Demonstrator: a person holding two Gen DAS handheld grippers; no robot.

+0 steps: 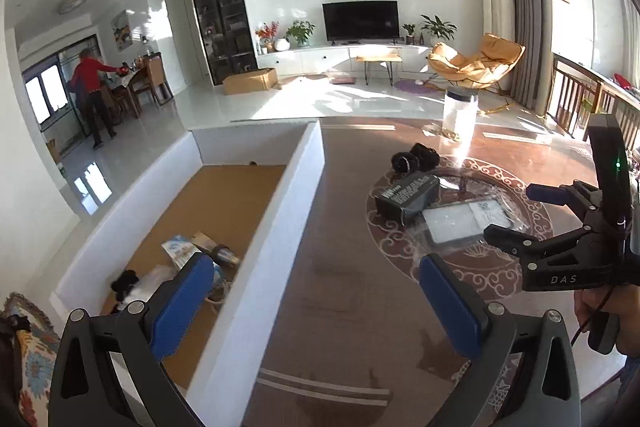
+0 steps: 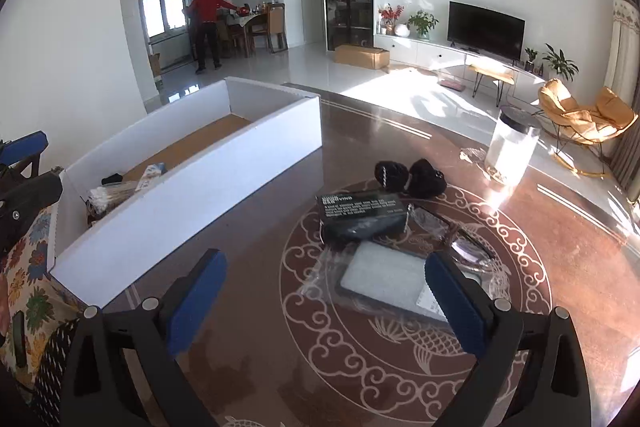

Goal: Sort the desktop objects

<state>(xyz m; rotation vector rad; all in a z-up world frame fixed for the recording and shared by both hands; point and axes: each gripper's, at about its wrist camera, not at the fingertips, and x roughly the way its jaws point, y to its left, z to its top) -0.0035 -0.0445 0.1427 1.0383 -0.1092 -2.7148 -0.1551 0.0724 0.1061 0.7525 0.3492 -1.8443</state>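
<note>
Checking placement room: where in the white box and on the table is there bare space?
The white box has bare floor at its far end; its near end is crowded. Table is bare between the box and black carton. Carton, wrapped pad and jar crowd the medallion.

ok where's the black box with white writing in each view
Left wrist: black box sits right of centre on the table's round pattern, beyond the right finger.
Right wrist: black box lies at centre, just past the gripper's open jaws.
Shared landmark: the clear jar with a dark lid, beyond it.
</note>
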